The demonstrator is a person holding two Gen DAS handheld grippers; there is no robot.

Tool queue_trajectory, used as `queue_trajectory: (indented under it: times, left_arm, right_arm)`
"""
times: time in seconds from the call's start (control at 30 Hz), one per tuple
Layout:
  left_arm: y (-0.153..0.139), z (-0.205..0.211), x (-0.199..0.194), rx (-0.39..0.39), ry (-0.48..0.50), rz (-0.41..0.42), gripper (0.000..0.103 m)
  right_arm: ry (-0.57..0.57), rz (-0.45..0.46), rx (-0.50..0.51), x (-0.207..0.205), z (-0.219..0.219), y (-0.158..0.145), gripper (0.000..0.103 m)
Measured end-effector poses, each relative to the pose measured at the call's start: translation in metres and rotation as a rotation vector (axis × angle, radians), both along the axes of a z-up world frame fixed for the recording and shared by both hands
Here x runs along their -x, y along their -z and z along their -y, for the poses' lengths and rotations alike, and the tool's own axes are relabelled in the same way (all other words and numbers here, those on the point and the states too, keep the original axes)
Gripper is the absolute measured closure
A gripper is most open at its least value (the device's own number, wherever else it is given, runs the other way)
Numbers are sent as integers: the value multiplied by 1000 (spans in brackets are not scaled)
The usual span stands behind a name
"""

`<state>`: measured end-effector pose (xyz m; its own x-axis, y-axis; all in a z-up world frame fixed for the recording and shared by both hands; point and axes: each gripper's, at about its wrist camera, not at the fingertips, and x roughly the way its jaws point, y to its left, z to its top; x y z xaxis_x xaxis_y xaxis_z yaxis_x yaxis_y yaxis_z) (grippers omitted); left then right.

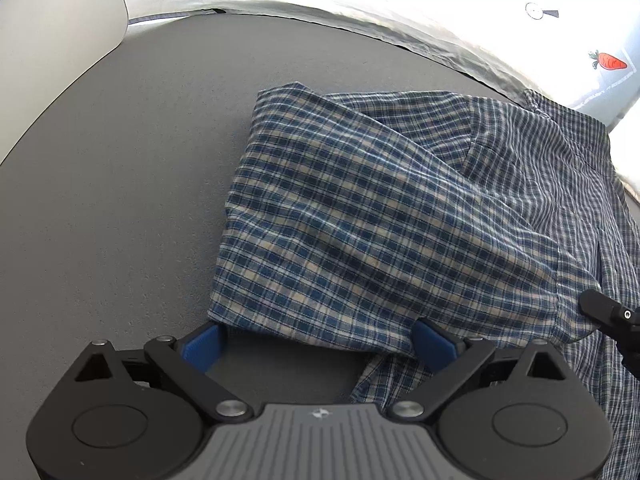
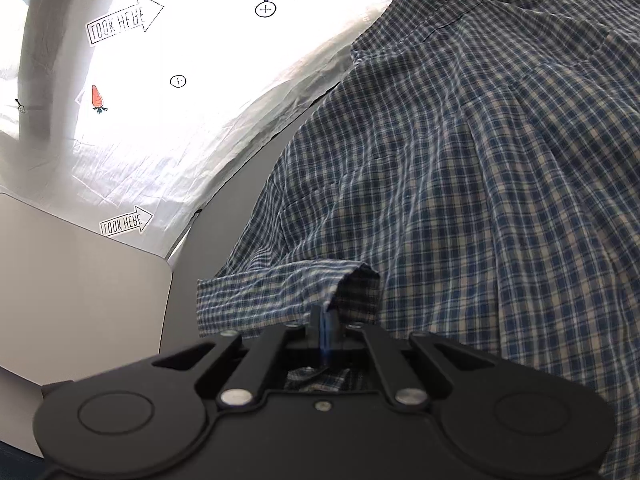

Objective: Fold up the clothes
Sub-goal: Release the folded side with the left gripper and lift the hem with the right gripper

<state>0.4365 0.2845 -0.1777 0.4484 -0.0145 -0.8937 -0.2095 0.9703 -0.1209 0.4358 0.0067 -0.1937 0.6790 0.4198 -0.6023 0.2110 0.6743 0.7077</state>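
Observation:
A blue and cream plaid shirt (image 1: 360,216) lies on the grey table (image 1: 120,200) with one sleeve folded across its body. My left gripper (image 1: 318,342) stands open, and its blue pads (image 1: 202,344) straddle the shirt's near edge without pressing on it. In the right wrist view the same shirt (image 2: 480,200) fills the right half. My right gripper (image 2: 324,320) is shut on the sleeve cuff (image 2: 280,292), which rises in a pinched fold at the fingertips. The right gripper's black finger (image 1: 608,312) also shows at the cuff end of the sleeve in the left wrist view.
A white sheet (image 2: 160,120) printed with arrows and a carrot hangs behind the table's far edge. A pale flat panel (image 2: 80,288) sits at the table's left side. Bare grey tabletop (image 1: 100,260) lies left of the shirt.

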Motion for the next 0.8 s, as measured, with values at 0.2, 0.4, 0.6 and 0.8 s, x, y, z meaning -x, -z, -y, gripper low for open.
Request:
queue_trajectory:
  times: [0.2,0.4,0.6,0.8]
  left_arm:
    - [-12,-4,5,-4,7,47,5]
    - [-22,-8,6,-14,-7,80,5]
    - [-20,-2,6,-34,22,69,5]
    - [-12,13,6,-62,83,48,5]
  right_arm:
    - [68,26,58,3,25,-2,102]
    - [146,60,131,19,56,-15,102]
    - [254,88,188,37,90,-27,102]
    - [399,76,233,70,132,-31,102]
